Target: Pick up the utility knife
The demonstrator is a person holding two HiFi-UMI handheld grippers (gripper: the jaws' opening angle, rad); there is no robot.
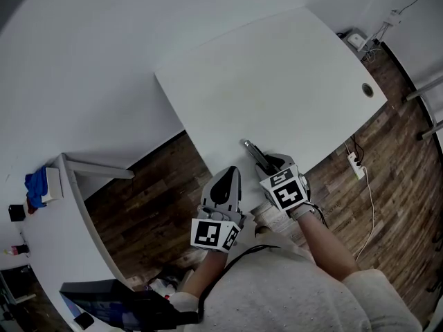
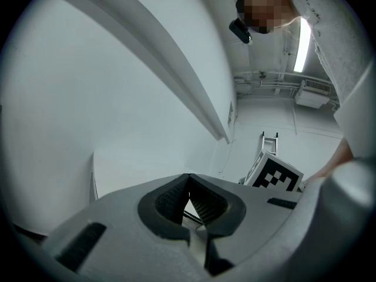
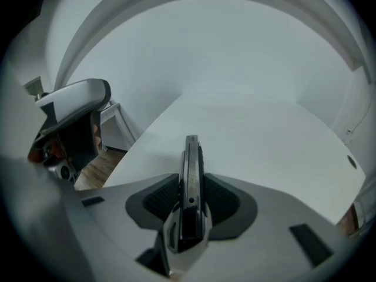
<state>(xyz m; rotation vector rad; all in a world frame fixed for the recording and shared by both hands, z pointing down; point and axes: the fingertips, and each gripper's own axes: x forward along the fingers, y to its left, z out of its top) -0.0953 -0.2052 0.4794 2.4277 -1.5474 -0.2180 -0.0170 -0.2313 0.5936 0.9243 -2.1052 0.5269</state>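
Observation:
The utility knife (image 1: 253,153), dark and slim, sits near the front edge of the white table (image 1: 277,81). My right gripper (image 1: 266,164) is shut on its rear half. In the right gripper view the knife (image 3: 191,163) stands on edge between the two black pads (image 3: 160,200), which touch both its sides, and its tip sticks out ahead over the table top. I cannot tell whether it rests on the table or hangs just above it. My left gripper (image 1: 226,180) hovers beside it, off the table's left edge, shut and with nothing in it (image 2: 188,185).
The table has a round cable hole (image 1: 367,89) at its far right. A power strip (image 1: 354,163) and cords lie on the wood floor (image 1: 152,199). A second white desk (image 1: 41,241) with a blue item (image 1: 34,184) stands at the left.

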